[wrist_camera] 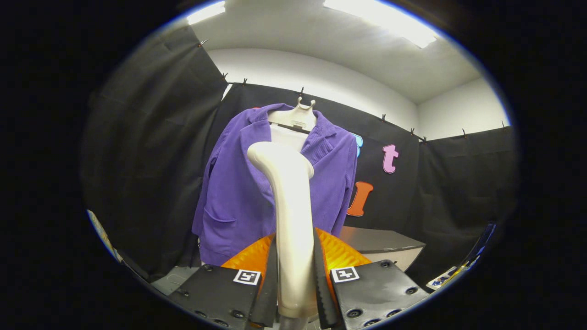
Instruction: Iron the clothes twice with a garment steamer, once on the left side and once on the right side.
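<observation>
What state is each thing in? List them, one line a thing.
Steamer: upright, handle clamped between the fingers, head held up in front of the jacket.
Gripper: shut on the steamer handle.
Jacket: hanging on a hanger, front open, beyond the steamer.
Hanger: hung at the booth wall, carrying the jacket.
Table: standing beside the jacket, low against the wall.

A staged recording booth here: black cloth clipped up as walls, plain white room and ceiling lights above, a purple jacket hanging on display.
</observation>
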Tool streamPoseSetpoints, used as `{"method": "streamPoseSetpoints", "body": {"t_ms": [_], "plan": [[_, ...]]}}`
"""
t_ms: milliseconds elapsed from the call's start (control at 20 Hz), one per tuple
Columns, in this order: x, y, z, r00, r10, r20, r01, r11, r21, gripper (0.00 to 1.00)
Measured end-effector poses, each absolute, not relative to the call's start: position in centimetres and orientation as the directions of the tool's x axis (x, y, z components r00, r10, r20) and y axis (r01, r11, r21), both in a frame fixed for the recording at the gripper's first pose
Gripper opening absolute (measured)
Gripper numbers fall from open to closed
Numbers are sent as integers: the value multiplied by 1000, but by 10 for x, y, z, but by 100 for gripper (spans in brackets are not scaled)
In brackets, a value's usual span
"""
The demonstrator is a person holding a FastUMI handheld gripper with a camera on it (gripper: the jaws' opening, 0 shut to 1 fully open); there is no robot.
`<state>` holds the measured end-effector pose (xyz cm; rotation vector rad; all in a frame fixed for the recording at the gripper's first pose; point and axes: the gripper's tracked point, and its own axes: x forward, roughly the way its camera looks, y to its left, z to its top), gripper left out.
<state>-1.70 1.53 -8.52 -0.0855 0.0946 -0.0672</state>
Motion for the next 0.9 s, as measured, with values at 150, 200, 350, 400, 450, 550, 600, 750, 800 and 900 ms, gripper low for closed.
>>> {"method": "streamPoseSetpoints", "body": {"t_ms": [150,200,350,400,450,550,600,750,800,900], "plan": [[-17,-1,-76,996,-65,-63,63,997,-34,43],[-16,-7,-74,996,-71,-60,70,997,-24,43],[-13,-27,-73,994,-92,-64,93,996,1,43],[-13,-32,-71,993,-99,-63,100,995,9,43],[-13,-38,-70,992,-107,-62,108,994,13,43],[-12,-46,-70,991,-120,-64,122,992,16,43],[-12,-49,-70,990,-125,-64,126,992,20,43],[-12,-54,-71,989,-132,-68,134,991,27,43],[-13,-54,-71,989,-133,-68,136,990,28,43],[-13,-56,-71,989,-135,-67,137,990,29,43]]}}
